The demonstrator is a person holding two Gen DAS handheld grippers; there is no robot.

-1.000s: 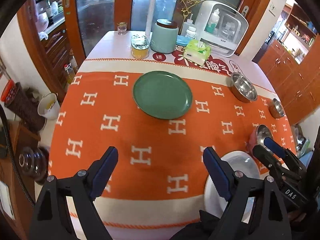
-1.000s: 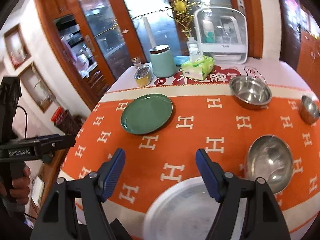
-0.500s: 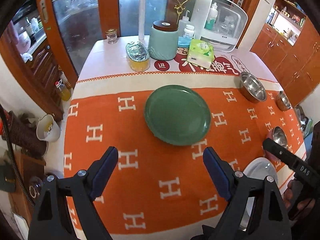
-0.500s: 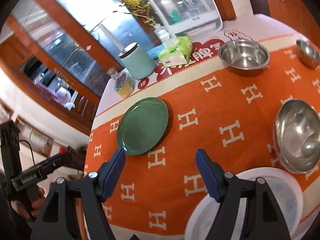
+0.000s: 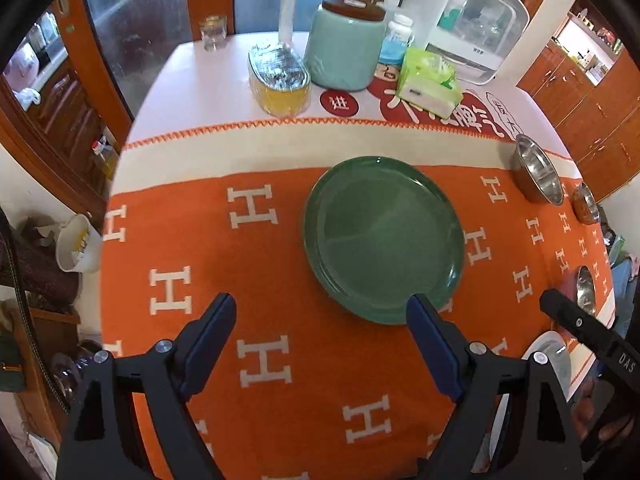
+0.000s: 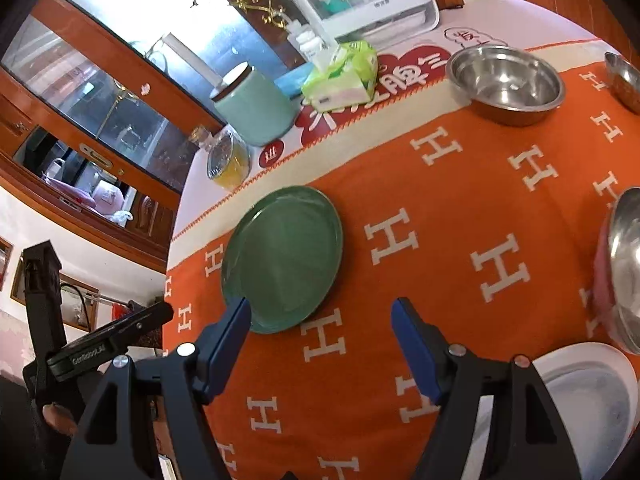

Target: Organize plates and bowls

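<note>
A green plate (image 5: 384, 236) lies on the orange cloth (image 5: 280, 280) just beyond my left gripper (image 5: 320, 304). That gripper stands open and empty, its right fingertip in front of the plate's near rim. My right gripper (image 6: 320, 306) is also open and empty over the cloth; its left fingertip overlaps the green plate (image 6: 282, 258). A white plate (image 6: 592, 392) sits at the near right, with a steel bowl (image 6: 624, 264) beyond it. A larger steel bowl (image 6: 506, 80) and a small one (image 6: 624, 78) stand further back.
Along the back of the table stand a mint jar (image 5: 346, 48), a yellow-filled container (image 5: 280, 80), a green tissue pack (image 5: 430, 80) and a white appliance (image 5: 468, 12). A white bucket (image 5: 78, 244) sits on the floor left of the table. Wooden cabinets surround it.
Both grippers have sunk toward the table. The green plate has grown and drawn nearer in both views. The right view has rolled, and the white plate slid to its lower right. The jaws kept their width.
</note>
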